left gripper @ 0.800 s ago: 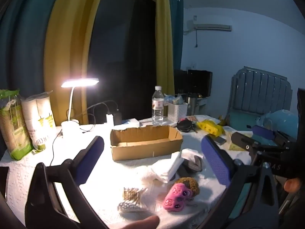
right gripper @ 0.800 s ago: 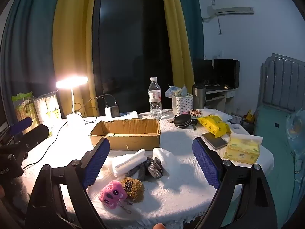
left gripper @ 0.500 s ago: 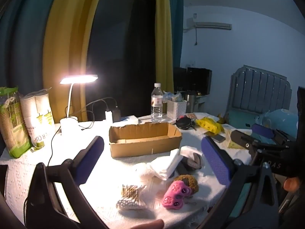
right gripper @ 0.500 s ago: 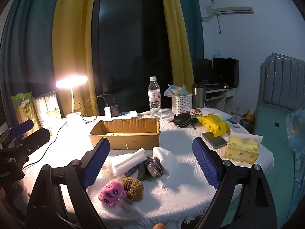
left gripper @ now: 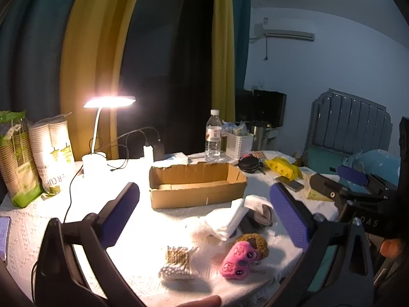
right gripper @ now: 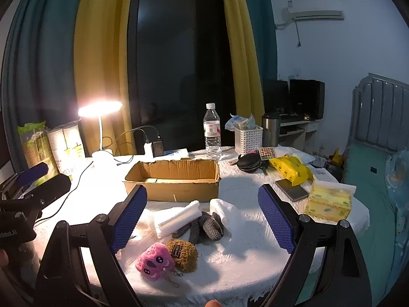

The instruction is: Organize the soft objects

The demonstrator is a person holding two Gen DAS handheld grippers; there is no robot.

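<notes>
An open cardboard box (left gripper: 196, 185) (right gripper: 173, 180) stands mid-table. In front of it lie a folded white towel (left gripper: 227, 218) (right gripper: 177, 218), dark patterned socks (right gripper: 204, 226) (left gripper: 260, 216), a pink plush toy (left gripper: 237, 259) (right gripper: 153, 261), a brown plush toy (left gripper: 255, 240) (right gripper: 184, 254) and a cotton-swab pack (left gripper: 176, 262). My left gripper (left gripper: 204, 220) is open and empty above the table's left front. My right gripper (right gripper: 202, 220) is open and empty, hovering above the towel and socks. Each gripper shows at the edge of the other's view.
A lit desk lamp (left gripper: 102, 128), cables, a water bottle (right gripper: 212, 130), a white basket (right gripper: 249, 138), paper-cup sleeves (left gripper: 55, 153), a yellow wipes pack (right gripper: 291, 166), a tissue pack (right gripper: 329, 199), a phone (right gripper: 291, 192) and a black case (right gripper: 249, 162) crowd the table's back and right.
Both grippers have drifted slightly; the left view has shifted a little, so the box and toys sit lower in it. Nothing was taken hold of.
</notes>
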